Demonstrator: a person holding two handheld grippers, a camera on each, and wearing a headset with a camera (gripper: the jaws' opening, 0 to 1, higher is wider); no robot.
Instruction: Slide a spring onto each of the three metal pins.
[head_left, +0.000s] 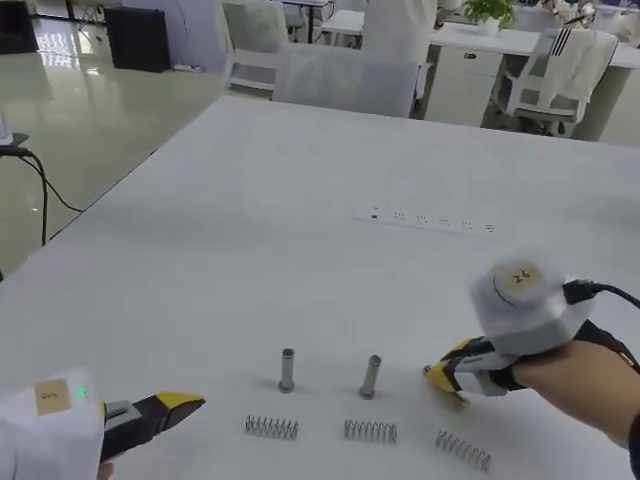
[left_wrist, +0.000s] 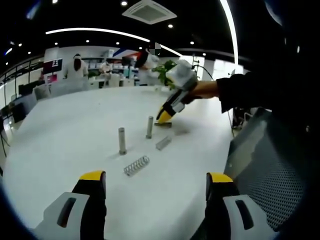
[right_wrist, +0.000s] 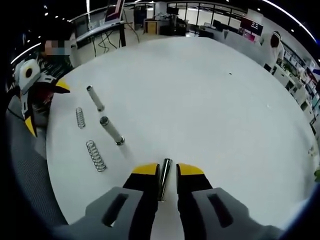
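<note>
Gripping metal pin (right_wrist: 165, 178) lengthwise along jaws, right claw (right_wrist: 168, 169) clenched; left claw (left_wrist: 156, 176) spread, empty.

The right gripper (right_wrist: 166, 168) jaws hide the near end of 1 pin (right_wrist: 165, 182); the left gripper (head_left: 198, 404) body is cut off at the picture edge.
</note>
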